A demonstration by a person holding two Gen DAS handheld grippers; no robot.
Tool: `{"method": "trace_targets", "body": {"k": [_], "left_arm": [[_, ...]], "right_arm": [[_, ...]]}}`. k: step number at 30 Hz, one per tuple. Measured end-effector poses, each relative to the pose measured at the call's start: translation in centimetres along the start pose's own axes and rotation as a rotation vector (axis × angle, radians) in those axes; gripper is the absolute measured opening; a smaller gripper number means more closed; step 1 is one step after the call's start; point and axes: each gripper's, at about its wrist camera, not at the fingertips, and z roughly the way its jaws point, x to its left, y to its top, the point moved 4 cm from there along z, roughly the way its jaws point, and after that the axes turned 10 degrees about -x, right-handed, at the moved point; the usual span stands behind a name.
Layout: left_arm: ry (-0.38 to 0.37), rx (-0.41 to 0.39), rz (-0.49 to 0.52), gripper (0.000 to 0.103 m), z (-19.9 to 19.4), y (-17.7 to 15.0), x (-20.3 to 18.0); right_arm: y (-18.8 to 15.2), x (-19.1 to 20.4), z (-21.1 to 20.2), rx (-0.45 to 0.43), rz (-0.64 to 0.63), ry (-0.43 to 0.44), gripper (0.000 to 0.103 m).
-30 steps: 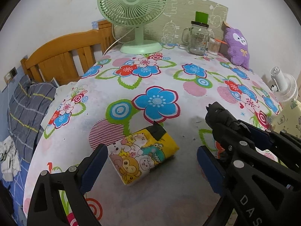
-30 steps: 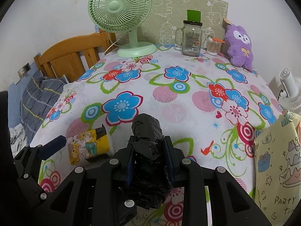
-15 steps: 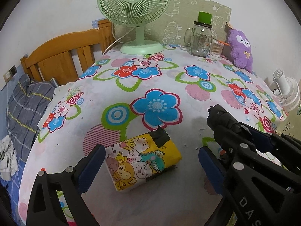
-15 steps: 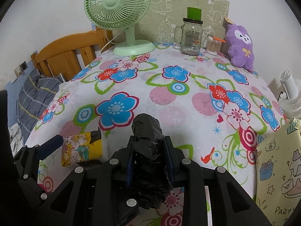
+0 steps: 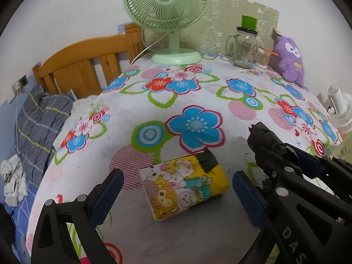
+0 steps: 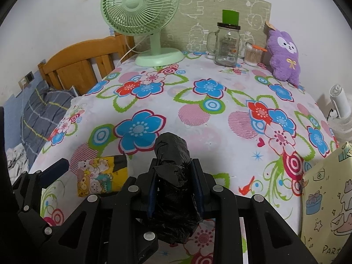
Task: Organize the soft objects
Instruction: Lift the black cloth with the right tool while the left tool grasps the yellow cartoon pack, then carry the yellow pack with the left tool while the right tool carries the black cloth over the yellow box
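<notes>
A yellow cartoon-print tissue pack (image 5: 183,184) lies on the flowered tablecloth (image 5: 193,101). My left gripper (image 5: 178,189) is open, its blue-padded fingers either side of the pack, not touching it. My right gripper (image 6: 173,184) is shut on a black plastic bag roll (image 6: 172,171), held above the cloth just right of the pack; the roll also shows in the left wrist view (image 5: 263,138). The pack shows in the right wrist view (image 6: 102,173) at lower left. A purple plush toy (image 6: 283,56) sits at the far right.
A green desk fan (image 6: 143,17), a glass mug jar (image 6: 226,44) and a cotton swab cup (image 6: 253,54) stand along the back. A pale party gift bag (image 6: 325,198) is at the right edge. A wooden bed frame (image 5: 88,63) lies left.
My left gripper has moved forward, so the tissue pack now lies between its open fingers. The right gripper keeps hold of the black roll and has barely shifted.
</notes>
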Motion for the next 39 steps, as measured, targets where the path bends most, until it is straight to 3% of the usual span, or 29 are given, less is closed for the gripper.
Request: {"method": "trace_targets", "body": {"k": [6, 10, 14, 39], "left_arm": [[0.011, 0.042, -0.026, 0.098, 0.8, -0.5, 0.4], [-0.027, 0.045, -0.026, 0.083, 0.7, -0.5, 0.0], [-0.061, 0.05, -0.019, 0.08, 0.7, -0.6, -0.6], [-0.126, -0.033, 0.061, 0.079, -4.3, 0.5, -5.4]], "right_arm": [[-0.3, 0.3, 0.3, 0.015, -0.003, 0.015, 0.031], [-0.3, 0.4, 0.4, 0.017, -0.001, 0.012, 0.032], [-0.4, 0.0, 0.3, 0.018, 0.003, 0.007, 0.032], [-0.1, -4.4, -4.5, -0.054, 0.055, -0.05, 0.031]]}}
